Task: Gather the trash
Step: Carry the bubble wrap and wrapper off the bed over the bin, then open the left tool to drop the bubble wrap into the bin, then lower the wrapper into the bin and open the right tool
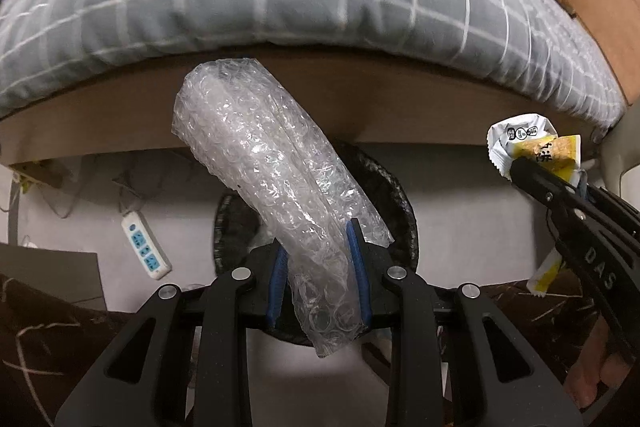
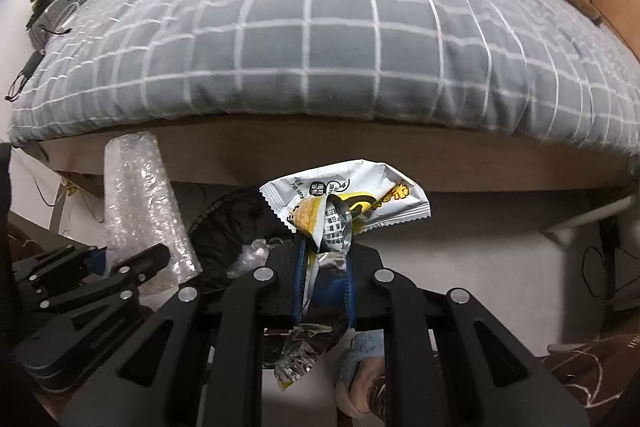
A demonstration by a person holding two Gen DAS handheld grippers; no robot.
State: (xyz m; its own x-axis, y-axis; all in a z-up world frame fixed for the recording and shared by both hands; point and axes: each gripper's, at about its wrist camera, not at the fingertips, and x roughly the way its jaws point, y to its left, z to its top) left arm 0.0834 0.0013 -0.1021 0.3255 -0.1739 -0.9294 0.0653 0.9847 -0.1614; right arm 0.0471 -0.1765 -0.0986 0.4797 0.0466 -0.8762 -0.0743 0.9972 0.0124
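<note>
I saw a grey-blue bedcover (image 2: 320, 27) crossed by a white grid, over a tan wooden bed frame (image 1: 360, 99). The bubble wrap (image 1: 276, 183) was clear, the snack wrapper (image 2: 352, 199) white and yellow with black print. My fingers (image 1: 357, 267) had blue pads on black. The power strip (image 1: 146, 247) was white and blue.

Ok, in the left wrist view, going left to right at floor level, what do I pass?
Power strip → bubble wrap in the left gripper → snack wrapper in the right gripper.
</note>
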